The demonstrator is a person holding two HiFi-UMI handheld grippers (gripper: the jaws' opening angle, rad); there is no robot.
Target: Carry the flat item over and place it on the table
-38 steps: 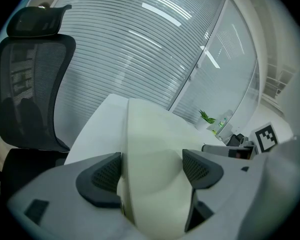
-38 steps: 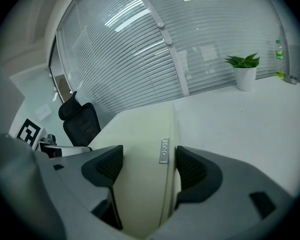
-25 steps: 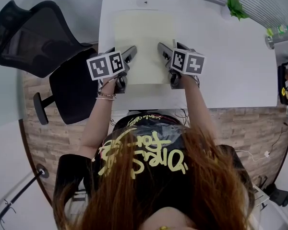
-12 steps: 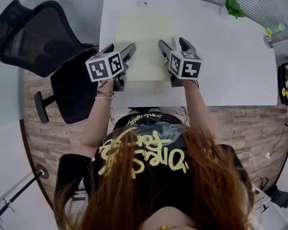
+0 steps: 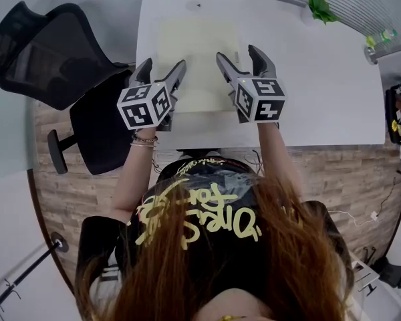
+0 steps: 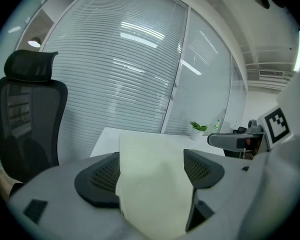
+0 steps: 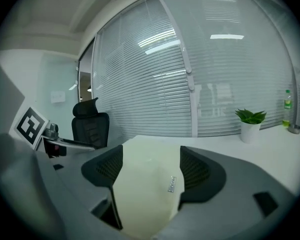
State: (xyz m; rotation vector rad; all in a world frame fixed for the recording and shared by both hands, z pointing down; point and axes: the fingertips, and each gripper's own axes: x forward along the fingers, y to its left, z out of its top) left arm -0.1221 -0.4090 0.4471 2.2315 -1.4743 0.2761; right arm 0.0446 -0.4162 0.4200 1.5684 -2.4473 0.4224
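One pale sheet (image 5: 197,45), one table (image 5: 321,79), two hand-held grippers (image 5: 164,64) (image 5: 237,52), jaws apart

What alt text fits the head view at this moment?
From above: a pale yellow cloth lies flat on a white table, the left gripper and right gripper over its near corners, jaws apart. A black office chair stands left of the table; a green plant sits at its far right.

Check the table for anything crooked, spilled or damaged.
Nothing stands out. The pale yellow cloth lies spread out on the white table, its edges in line with the table's, with no spill or tear showing. The left gripper and right gripper have their jaws apart over its near corners.
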